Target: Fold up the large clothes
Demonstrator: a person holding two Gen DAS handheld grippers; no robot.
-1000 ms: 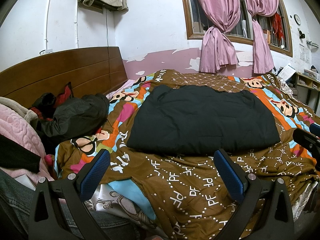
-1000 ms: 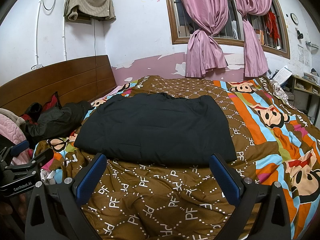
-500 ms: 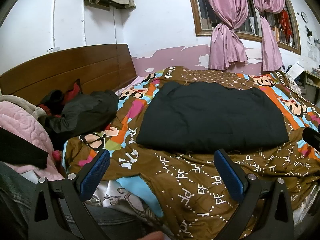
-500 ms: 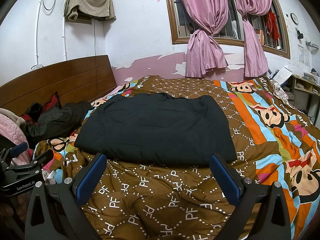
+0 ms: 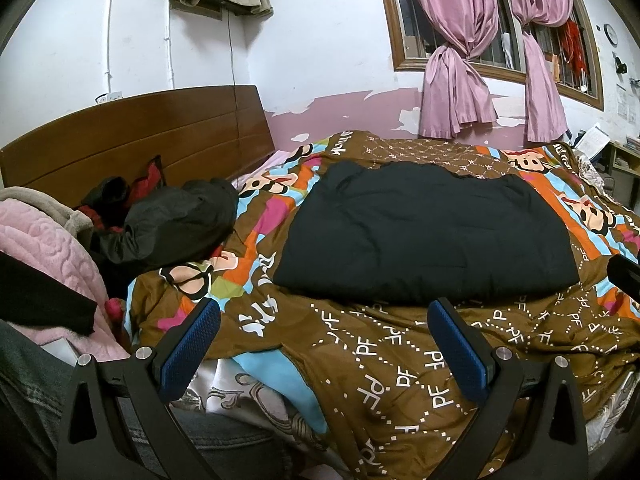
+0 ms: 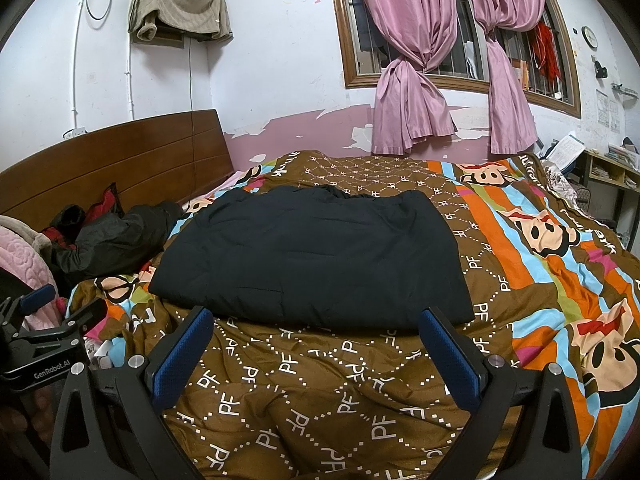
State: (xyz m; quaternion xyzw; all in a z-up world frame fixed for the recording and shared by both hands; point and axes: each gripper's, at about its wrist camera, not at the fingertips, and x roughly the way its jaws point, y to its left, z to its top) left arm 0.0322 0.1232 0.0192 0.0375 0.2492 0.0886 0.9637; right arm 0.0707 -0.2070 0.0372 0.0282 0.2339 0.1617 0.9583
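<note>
A large black padded garment [image 5: 428,232] lies folded into a flat rectangle on the patterned brown quilt [image 5: 400,364]; it also shows in the right wrist view [image 6: 316,256]. My left gripper [image 5: 324,344] is open and empty, held over the quilt's near edge, short of the garment. My right gripper [image 6: 316,348] is open and empty, just short of the garment's near edge. The left gripper also shows at the left edge of the right wrist view [image 6: 44,320].
A dark jacket [image 5: 172,224] and red cloth lie heaped by the wooden headboard [image 5: 132,136]. A pink blanket [image 5: 44,256] is piled at the left. Pink curtains [image 6: 416,92] hang at the window on the far wall. A shelf [image 6: 608,172] stands at the right.
The left wrist view has swung a little to the left, so the garment sits further right in it. The right gripper has hardly moved. Both stay open.
</note>
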